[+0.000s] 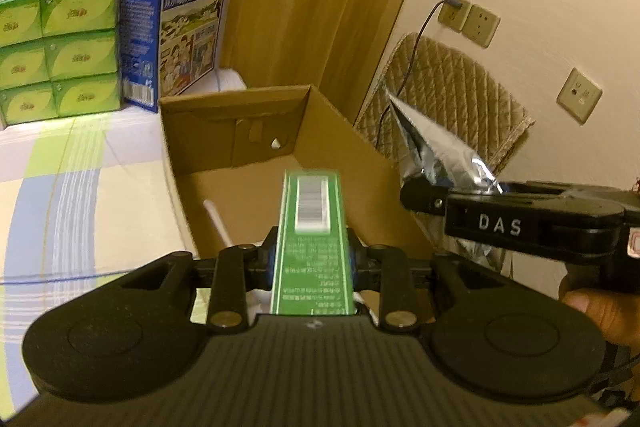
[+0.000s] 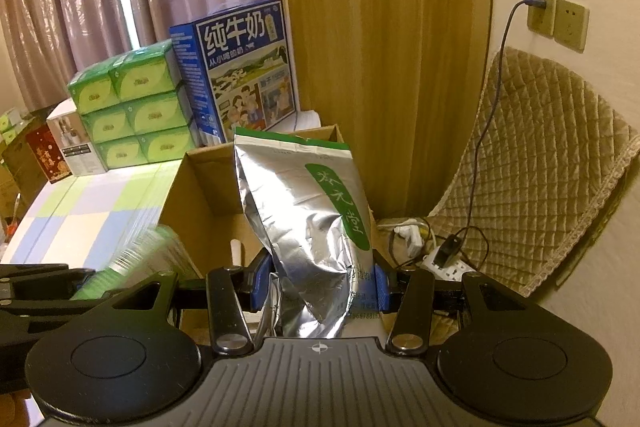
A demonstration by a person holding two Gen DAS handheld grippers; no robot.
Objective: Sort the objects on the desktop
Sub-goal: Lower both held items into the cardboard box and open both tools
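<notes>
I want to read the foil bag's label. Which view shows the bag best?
The right wrist view: the foil bag fills the centre, front face and green label visible, clamped in the right gripper. The left wrist view shows only its crumpled silver edge from the side, no label.

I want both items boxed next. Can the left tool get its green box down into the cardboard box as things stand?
Probably yes. The left tool holds the green box right over the open cardboard box, whose top is uncovered; the right tool with its foil bag stays off to the side.
</notes>
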